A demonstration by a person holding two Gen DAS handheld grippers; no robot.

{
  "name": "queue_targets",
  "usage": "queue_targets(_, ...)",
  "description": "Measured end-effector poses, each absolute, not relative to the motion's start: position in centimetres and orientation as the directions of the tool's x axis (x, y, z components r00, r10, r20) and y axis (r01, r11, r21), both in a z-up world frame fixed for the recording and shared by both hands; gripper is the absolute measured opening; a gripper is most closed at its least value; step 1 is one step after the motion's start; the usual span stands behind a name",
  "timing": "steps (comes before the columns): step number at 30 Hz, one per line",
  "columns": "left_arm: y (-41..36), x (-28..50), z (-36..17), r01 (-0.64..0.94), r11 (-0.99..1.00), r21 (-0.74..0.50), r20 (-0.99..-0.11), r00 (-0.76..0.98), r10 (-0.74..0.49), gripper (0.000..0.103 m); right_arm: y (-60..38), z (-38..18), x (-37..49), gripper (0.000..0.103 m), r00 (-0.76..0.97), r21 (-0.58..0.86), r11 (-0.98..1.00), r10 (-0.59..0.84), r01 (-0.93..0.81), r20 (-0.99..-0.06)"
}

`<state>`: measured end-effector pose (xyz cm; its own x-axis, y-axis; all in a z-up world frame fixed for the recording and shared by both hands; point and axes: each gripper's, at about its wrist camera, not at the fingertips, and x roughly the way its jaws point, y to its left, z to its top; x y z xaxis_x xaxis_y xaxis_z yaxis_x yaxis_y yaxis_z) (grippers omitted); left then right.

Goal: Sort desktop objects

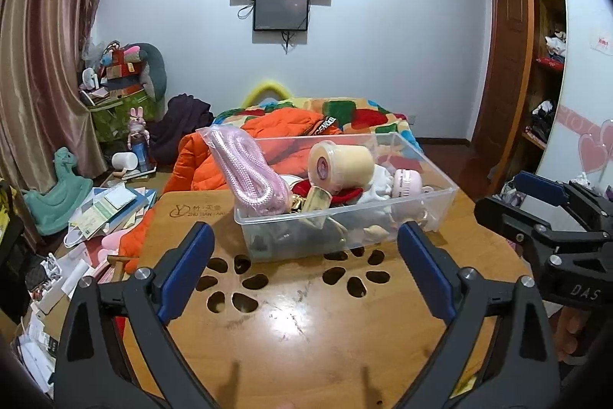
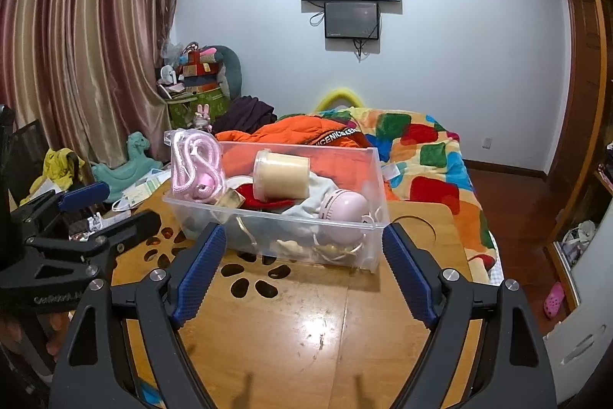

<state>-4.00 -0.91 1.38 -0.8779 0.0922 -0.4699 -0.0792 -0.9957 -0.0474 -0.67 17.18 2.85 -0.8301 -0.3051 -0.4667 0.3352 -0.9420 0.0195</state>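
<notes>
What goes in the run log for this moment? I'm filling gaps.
left gripper: open, empty | right gripper: open, empty | clear bin: full, on wooden table

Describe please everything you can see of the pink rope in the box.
The pink rope is a thick braided cord, coiled in several loops and sealed in a clear plastic bag. It stands at the left end of the clear box, leaning against the wall, with its top and the bag's edge rising above the rim. Its lower loops rest on the other things in the box. From the right camera it shows the same way. No tongs touch it.
</notes>
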Motion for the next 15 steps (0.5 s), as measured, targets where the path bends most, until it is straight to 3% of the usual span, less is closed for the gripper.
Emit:
queue_targets(3, -0.9, -3.8, 1.3, -0.082, -0.996, -0.047, -0.469, -0.878, 0.095, 0.098, 17.3, 2.8, -0.6, 0.089, -0.833, 0.024, -0.944, -0.302, 0.328, -0.463)
queue_targets(15, -0.8, -4.2, 1.3, -0.066, -0.996, -0.052, -0.439, -0.895, 0.082, 0.098, 17.4, 1.5, -1.5, 0.089, -0.819, 0.022, -0.946, -0.292, 0.324, -0.494)
